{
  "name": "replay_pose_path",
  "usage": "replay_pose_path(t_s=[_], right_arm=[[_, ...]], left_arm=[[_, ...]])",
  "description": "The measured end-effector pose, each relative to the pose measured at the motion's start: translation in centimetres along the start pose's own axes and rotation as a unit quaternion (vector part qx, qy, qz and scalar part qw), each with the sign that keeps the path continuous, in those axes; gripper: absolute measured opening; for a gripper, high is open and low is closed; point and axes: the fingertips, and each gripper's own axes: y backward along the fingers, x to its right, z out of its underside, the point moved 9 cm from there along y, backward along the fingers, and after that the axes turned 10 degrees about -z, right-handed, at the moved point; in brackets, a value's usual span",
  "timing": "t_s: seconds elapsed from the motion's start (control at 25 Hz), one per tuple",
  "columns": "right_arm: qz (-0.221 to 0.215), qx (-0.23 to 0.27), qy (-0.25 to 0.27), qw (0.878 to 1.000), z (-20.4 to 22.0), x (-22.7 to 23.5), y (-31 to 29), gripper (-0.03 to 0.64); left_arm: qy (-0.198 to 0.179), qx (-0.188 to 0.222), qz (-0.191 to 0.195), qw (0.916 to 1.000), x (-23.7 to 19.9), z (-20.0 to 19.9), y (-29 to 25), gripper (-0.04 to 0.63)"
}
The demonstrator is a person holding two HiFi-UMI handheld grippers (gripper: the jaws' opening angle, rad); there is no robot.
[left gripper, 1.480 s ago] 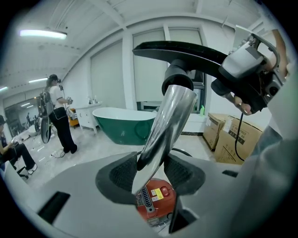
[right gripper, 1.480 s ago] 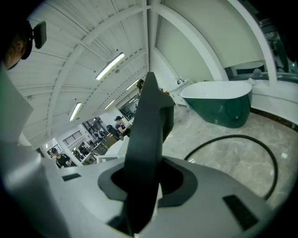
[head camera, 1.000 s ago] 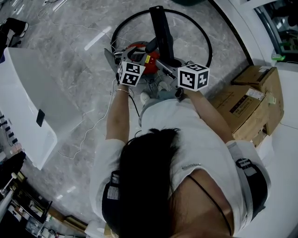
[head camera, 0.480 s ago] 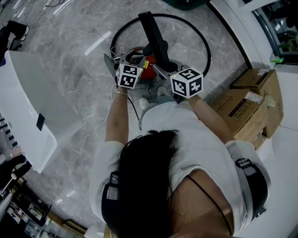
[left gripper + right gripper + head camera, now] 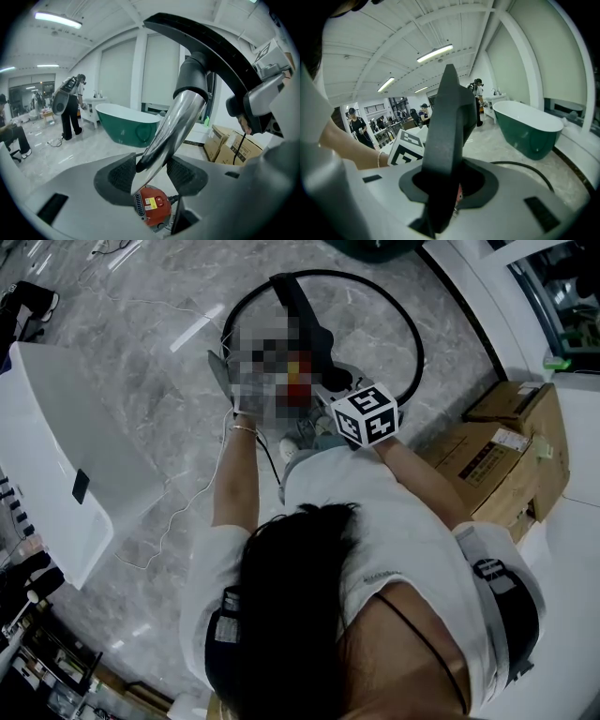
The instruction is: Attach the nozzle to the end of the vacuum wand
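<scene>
The person stands over a red vacuum body (image 5: 152,208) on the marble floor (image 5: 141,343), with both tools held out towards 12 o'clock. The chrome wand (image 5: 171,126) runs up between the jaws of the left tool (image 5: 152,176). Those jaws are spreading: the wand lies against the left pad and a gap shows at the right one. At the wand's upper end a grey collar (image 5: 192,79) meets the black nozzle (image 5: 220,47), which arches over towards 2 o'clock. The right tool (image 5: 445,187) pinches that nozzle, its pads pressed on the black plastic from both sides. From above, its marker cube (image 5: 366,415) sits just ahead of the person's chest.

A black hose (image 5: 412,324) lies in a wide ring on the floor around the vacuum, sweeping from 10 round to 3 o'clock. Stacked cardboard boxes (image 5: 506,451) crowd the right elbow at 3 o'clock, and a white desk (image 5: 56,427) stands at 9 o'clock. A thin white cable (image 5: 183,507) trails over the floor between that desk and the person. Beyond the hose at 12 o'clock stands a green bathtub (image 5: 529,126), and other people (image 5: 70,110) stand farther off in the room
</scene>
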Motion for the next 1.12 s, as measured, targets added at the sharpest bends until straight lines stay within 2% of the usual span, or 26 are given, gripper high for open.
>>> replay_pose_path(t_s=[0.28, 0.64, 0.96, 1.12], right_arm=[[0.027, 0.015, 0.011, 0.999, 0.3, 0.0, -0.3, 0.107], [0.056, 0.017, 0.052, 0.997, 1.1, -0.7, -1.8, 0.103], [0.058, 0.005, 0.037, 0.998, 1.4, -1.1, -2.2, 0.098], [0.055, -0.021, 0.017, 0.998, 1.3, -1.0, -2.3, 0.092]], left_arm=[[0.016, -0.006, -0.007, 0.9998, 0.2, -0.6, -0.5, 0.202], [0.022, -0.012, 0.001, 0.9997, -0.6, -0.9, -0.4, 0.206], [0.01, -0.011, 0.008, 0.9999, -0.6, -0.8, 0.0, 0.206], [-0.005, -0.01, 0.011, 0.9999, -0.6, -0.6, -0.2, 0.204]])
